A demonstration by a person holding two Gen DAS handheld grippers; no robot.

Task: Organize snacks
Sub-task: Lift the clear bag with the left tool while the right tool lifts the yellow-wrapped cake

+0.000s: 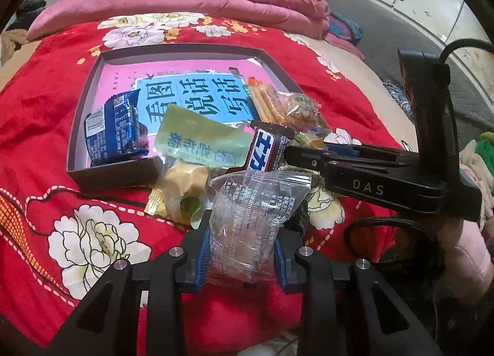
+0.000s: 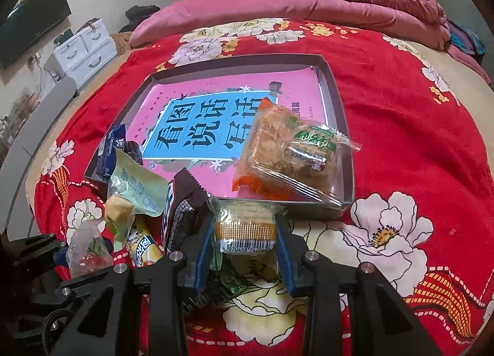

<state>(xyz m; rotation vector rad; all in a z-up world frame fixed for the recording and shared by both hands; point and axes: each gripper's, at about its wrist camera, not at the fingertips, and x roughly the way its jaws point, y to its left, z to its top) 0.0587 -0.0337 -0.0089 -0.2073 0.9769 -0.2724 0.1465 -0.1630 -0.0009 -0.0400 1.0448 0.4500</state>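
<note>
Right now my left gripper [image 1: 244, 251] pinches a clear-wrapped snack [image 1: 253, 214] just before the grey box [image 1: 92, 172]; my right gripper [image 2: 245, 251] grips a barcoded snack packet [image 2: 245, 226] at the box's near wall.

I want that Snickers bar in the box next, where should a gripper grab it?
Grip the Snickers bar across its narrow width, mid-body. It leans tilted among the other packets, so come from above, closing on the long sides; the crimped end is too floppy.
</note>
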